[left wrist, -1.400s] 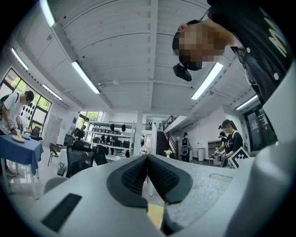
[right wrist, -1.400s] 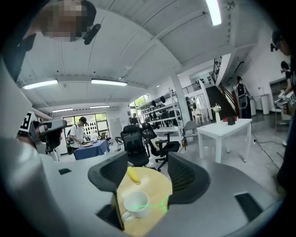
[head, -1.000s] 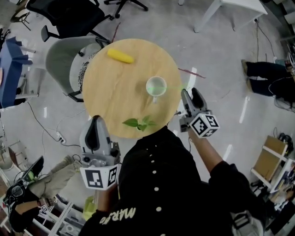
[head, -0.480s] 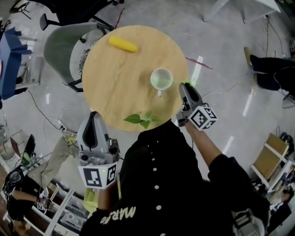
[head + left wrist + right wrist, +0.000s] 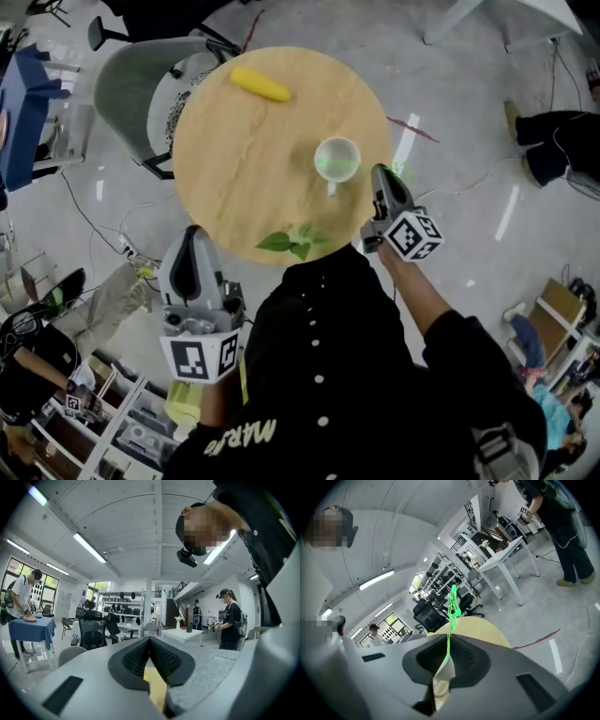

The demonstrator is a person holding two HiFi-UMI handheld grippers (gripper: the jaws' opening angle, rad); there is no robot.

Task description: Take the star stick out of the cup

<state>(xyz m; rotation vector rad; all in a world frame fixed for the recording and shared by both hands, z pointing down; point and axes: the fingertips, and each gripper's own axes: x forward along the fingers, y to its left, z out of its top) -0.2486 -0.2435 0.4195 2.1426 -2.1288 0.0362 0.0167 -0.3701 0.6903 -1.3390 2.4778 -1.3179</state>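
Left tongs (image 5: 192,236) hang shut and empty at lower left, kept clear. Right tongs (image 5: 447,654), jaws just closing, pinch the green star stick (image 5: 453,603) ready for lifting; its lower end seems to sit in the cup (image 5: 320,150) on the round table (image 5: 244,169) beyond.

i get a bright, even picture, lit from overhead: long ceiling strips (image 5: 89,548) glow at ten o'clock in the left gripper view. the glossy floor (image 5: 469,112) throws white glare streaks at two o'clock in the head view. both gripper views bow hard into black corners, and their near foreground is soft.
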